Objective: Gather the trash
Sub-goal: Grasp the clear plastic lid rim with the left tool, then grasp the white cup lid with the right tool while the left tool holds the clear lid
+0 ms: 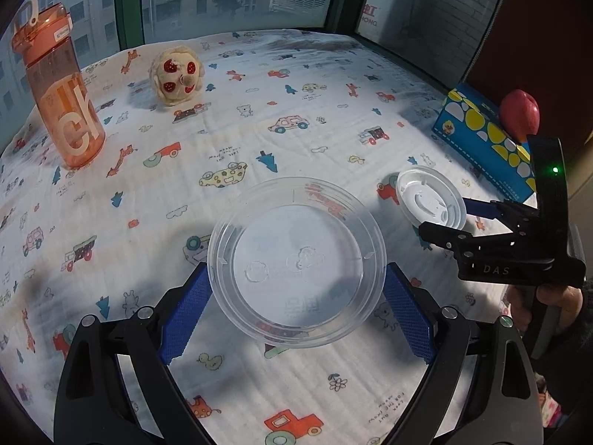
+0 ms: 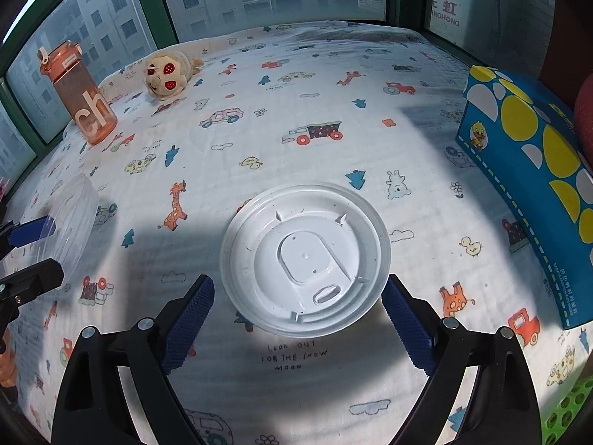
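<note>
with the left gripper [image 1: 296,307] pinching the clear lid [image 1: 296,263] by its rim, lower the spread right gripper [image 2: 298,319] squarely over the white lid [image 2: 305,259] lying on the cloth [image 2: 296,129], then squeeze gently across its edges.

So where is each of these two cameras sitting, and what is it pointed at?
Left wrist: on the left tongs, looking down at a clear lid between their blue tips; the right tongs and a hand show.
Right wrist: on the right tongs, over a white lid; the left tongs show.
Shared: both lids, orange bottle, plush toy, blue box.
</note>
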A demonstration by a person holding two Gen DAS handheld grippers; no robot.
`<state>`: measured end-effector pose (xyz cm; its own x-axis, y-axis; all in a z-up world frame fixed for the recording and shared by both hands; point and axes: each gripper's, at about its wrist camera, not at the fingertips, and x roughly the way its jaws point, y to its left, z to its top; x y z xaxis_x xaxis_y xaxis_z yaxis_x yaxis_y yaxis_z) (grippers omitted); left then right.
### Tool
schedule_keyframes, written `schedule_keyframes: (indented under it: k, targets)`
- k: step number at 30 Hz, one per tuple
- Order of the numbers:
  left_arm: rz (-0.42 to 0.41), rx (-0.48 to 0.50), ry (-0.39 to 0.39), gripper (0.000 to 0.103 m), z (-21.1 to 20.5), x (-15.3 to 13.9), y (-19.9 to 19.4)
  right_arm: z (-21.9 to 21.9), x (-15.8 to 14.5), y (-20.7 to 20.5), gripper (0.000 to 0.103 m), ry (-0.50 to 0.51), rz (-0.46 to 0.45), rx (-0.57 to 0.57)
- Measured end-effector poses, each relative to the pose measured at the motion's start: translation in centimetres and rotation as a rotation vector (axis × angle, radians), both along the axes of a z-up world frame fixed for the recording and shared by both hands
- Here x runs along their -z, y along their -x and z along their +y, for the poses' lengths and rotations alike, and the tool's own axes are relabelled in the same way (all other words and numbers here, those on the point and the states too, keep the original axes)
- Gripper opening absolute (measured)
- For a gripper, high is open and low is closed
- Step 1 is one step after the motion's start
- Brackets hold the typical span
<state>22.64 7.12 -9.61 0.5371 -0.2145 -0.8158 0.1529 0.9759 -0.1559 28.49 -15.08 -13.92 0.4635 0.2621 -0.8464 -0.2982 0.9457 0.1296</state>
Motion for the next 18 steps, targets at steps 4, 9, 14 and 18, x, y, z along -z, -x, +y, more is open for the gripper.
schedule_keyframes:
  k: [4,9,14,18]
  targets:
    - [0.003,-0.003,0.002,0.09,0.0,0.2,0.0,0.0,0.4,-0.6,0.087,-0.003,0.009,0.016]
    - [0.009,-0.004,0.003,0.09,0.0,0.2,0.1,-0.3,0.2,-0.3,0.085,-0.021,0.003,0.038]
    - [0.007,-0.002,0.003,0.089,-0.3,0.0,0.5,-1.1,-0.8,1.0,0.085,-0.049,0.0,0.052]
    - [-0.004,0.006,0.013,0.09,-1.0,-0.6,1.2,-1.8,-1.9,2.9,0.08,-0.064,-0.01,0.051]
